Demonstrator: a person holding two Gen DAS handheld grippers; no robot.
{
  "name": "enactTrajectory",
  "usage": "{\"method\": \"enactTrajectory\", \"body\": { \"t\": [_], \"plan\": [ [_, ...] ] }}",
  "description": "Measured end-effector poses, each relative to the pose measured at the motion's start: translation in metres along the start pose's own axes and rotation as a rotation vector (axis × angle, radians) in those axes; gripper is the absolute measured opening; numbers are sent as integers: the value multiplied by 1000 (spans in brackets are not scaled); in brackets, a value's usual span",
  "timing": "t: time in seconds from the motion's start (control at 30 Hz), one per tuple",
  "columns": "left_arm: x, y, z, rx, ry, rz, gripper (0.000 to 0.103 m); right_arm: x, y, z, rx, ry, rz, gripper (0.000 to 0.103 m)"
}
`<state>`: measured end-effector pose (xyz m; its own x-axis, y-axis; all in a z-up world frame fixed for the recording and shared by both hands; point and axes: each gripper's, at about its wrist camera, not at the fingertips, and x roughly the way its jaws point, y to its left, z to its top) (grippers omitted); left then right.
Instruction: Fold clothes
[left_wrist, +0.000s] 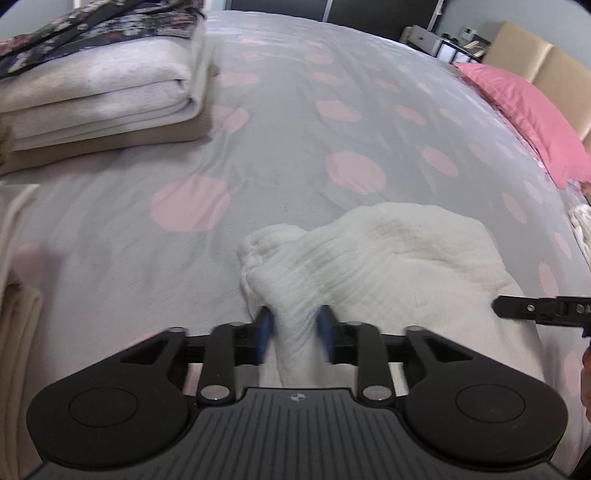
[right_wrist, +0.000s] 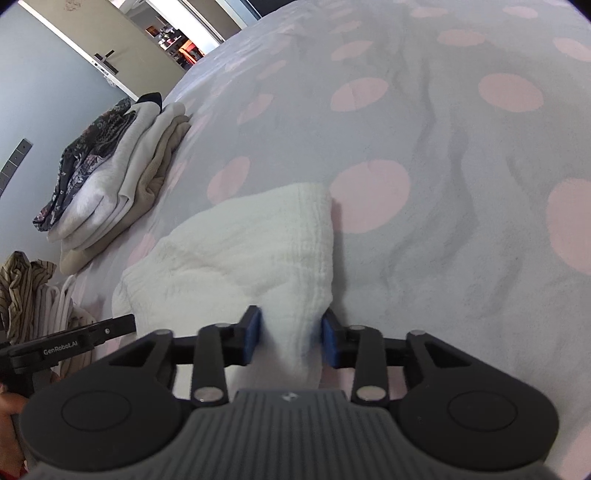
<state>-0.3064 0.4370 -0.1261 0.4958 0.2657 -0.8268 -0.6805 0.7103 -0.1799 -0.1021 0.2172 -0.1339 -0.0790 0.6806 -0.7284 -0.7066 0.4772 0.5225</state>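
A white crinkled garment (left_wrist: 388, 258) lies bunched on the grey bedspread with pink dots (left_wrist: 295, 129). My left gripper (left_wrist: 295, 332) stands open over its near left part. A ridge of the cloth runs between the blue pads (left_wrist: 264, 332), which look blurred. The right wrist view shows the same garment (right_wrist: 240, 251), with my right gripper (right_wrist: 291, 332) open at its near right corner. A fold of cloth fills the gap between the pads (right_wrist: 253, 332) there. Each gripper's black finger shows at the edge of the other view: the right one (left_wrist: 517, 306) and the left one (right_wrist: 92, 332).
A stack of folded clothes (left_wrist: 99, 92) topped by a dark floral piece sits at the far left of the bed, also seen as the stack (right_wrist: 110, 177). A pink pillow (left_wrist: 528, 103) lies at the right by the headboard. Unfolded striped and pale clothes (right_wrist: 26, 295) are heaped at the near left.
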Motion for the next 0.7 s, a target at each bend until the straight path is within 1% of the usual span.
{"method": "enactTrajectory", "body": {
  "t": [0.03, 0.07, 0.17, 0.37, 0.53, 0.7],
  "plan": [
    [-5, 1, 0, -8, -11, -1, 56, -4, 1, 0, -5, -5, -5, 60],
    [-9, 2, 1, -16, -22, -7, 60, -9, 2, 0, -10, -10, -9, 63],
    [-10, 3, 3, -34, -19, -32, 60, -20, 1, -4, -1, -14, 8, 68],
    [9, 3, 1, -29, 25, -8, 60, -20, 0, -17, 30, 5, 22, 69],
    [17, 2, -2, -36, 50, -11, 60, -8, 0, -22, 48, 21, 16, 69],
    [24, 0, -6, -27, 67, -19, 60, 0, 2, -23, 28, 26, 16, 69]
  ]
}}
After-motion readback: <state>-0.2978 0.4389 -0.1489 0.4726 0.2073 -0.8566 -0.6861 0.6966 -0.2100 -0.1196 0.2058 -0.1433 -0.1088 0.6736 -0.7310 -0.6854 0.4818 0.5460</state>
